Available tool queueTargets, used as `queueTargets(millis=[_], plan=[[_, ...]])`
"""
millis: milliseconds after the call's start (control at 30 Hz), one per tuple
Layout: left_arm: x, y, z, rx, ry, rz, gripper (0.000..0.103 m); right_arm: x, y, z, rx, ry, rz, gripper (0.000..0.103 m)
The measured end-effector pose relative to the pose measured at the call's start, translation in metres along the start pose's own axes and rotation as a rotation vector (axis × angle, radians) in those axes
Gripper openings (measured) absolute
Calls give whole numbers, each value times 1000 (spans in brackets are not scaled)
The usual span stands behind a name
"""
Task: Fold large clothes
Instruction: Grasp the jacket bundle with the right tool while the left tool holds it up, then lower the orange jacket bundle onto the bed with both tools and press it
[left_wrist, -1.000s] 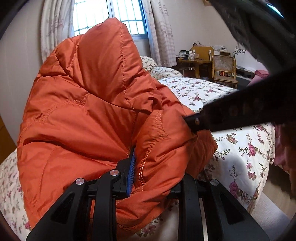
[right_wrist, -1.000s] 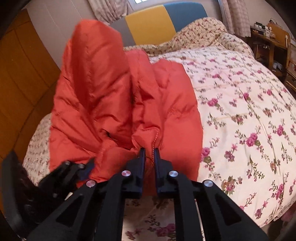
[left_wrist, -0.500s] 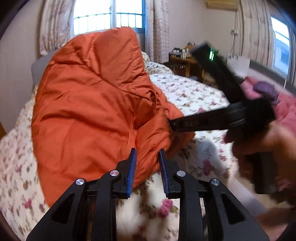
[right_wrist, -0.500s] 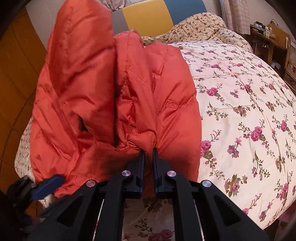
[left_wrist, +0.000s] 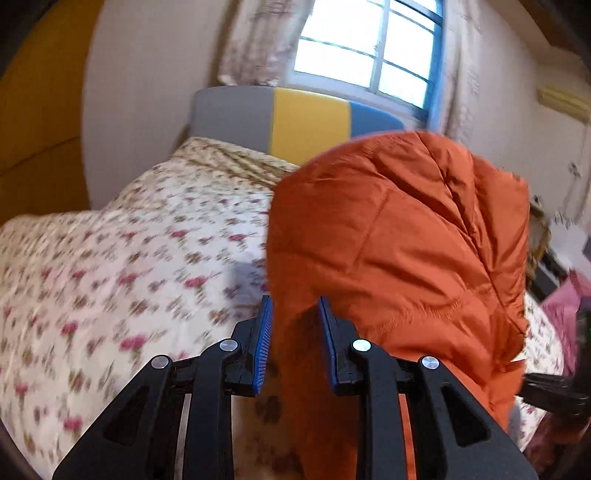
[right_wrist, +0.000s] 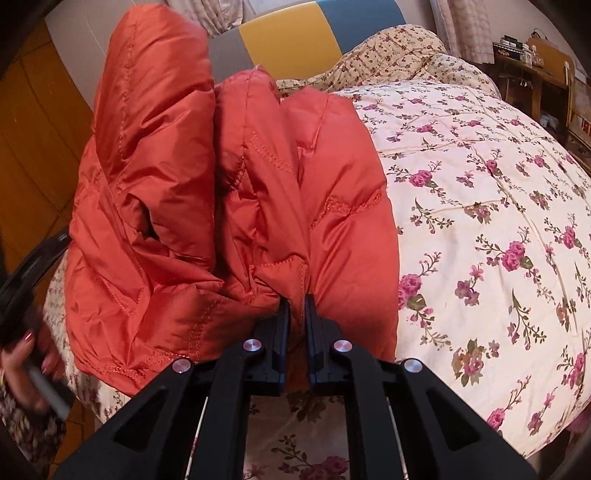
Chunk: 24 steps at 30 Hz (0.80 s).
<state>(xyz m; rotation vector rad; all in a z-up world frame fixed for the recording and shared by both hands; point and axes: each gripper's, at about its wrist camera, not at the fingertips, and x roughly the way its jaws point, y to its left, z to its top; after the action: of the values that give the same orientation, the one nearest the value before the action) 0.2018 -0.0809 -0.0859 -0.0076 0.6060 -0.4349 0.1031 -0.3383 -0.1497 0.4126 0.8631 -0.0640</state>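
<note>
Slipping is the main risk: the orange puffer jacket (right_wrist: 229, 206), bunched on the floral quilt (right_wrist: 480, 206) below the headboard (right_wrist: 288, 40), is slick, and the right gripper (right_wrist: 297, 314) pinches only a thin seam in nearly closed jaws. The left gripper (left_wrist: 295, 325) stands narrowly parted around a jacket edge, contact unclear. Beyond the headboard, a curtained window (left_wrist: 369, 55) lights the bedroom.

Both wrist views sit close behind their black tongs, looking up the floral-quilted bed (right_wrist: 480, 206) toward the grey, yellow and blue headboard (left_wrist: 310, 122). The left view, blurred, seems tilted. Both share the puffy orange quilted jacket (right_wrist: 221, 192) and headboard.
</note>
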Motion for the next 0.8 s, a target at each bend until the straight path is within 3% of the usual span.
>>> queueTargets(millis=[33, 100, 133, 233, 400, 500, 633, 800], plan=[[3, -10, 2, 34, -13, 11, 24, -1, -1, 0, 2, -1, 0, 6], [10, -14, 2, 44, -8, -25, 10, -5, -3, 0, 13, -5, 6, 9], [15, -18, 3, 40, 9, -43, 8, -8, -5, 0, 21, -10, 9, 9], [18, -33, 9, 68, 23, -41, 7, -21, -9, 4, 31, -45, 4, 12], [34, -56, 19, 107, 68, -63, 7, -65, -1, 26, 7, -213, -37, 12], [44, -68, 27, 126, 91, -85, 7, -82, 15, 50, -42, -279, -13, 12], [58, -91, 39, 188, 131, -83, 7, -75, 37, 95, -117, -285, 0, 12], [76, -108, 49, 184, 166, -81, 7, -30, 43, 139, -140, -212, -69, 12]])
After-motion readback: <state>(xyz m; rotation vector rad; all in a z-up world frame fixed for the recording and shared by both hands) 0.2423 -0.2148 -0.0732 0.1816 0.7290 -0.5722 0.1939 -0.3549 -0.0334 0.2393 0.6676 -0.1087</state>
